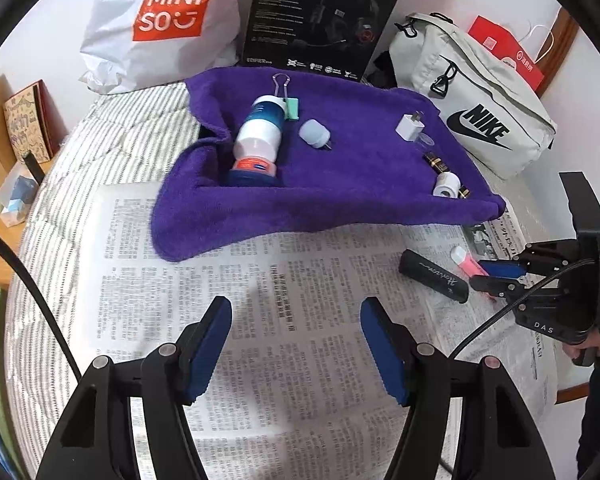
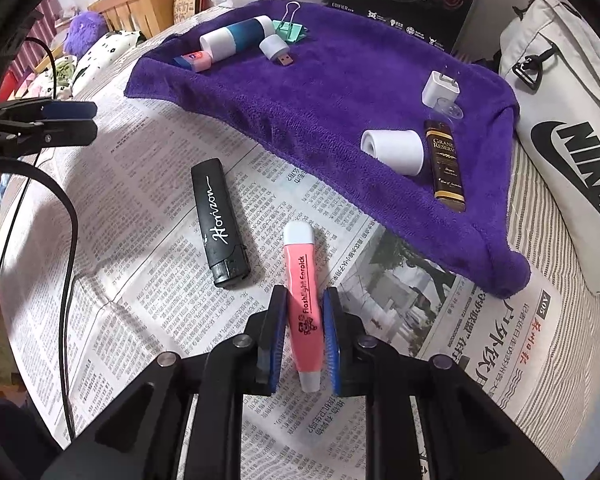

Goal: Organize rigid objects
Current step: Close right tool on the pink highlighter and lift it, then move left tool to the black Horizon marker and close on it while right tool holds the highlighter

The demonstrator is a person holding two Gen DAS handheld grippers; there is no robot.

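Note:
My right gripper point(image 2: 305, 312) is shut on a pink highlighter point(image 2: 303, 304) with a white cap, low over the newspaper point(image 2: 140, 200); it also shows in the left wrist view point(image 1: 496, 274). A black Horizon lighter point(image 2: 219, 222) lies on the paper to its left. My left gripper point(image 1: 296, 344) is open and empty over the newspaper point(image 1: 280, 320). A purple towel point(image 2: 340, 92) holds a blue-white bottle point(image 2: 236, 38), a green binder clip point(image 2: 290, 28), a white USB plug point(image 2: 276, 49), a white charger point(image 2: 440, 88), a white cap point(image 2: 394, 150) and a dark small bottle point(image 2: 446, 166).
A white Nike bag point(image 2: 560, 112) lies right of the towel. A black Hecate box point(image 1: 320, 20) and a Miniso bag point(image 1: 160, 20) stand behind it. Red paper bags point(image 1: 508, 56) are at the back right. A cable point(image 2: 64, 240) hangs at the left.

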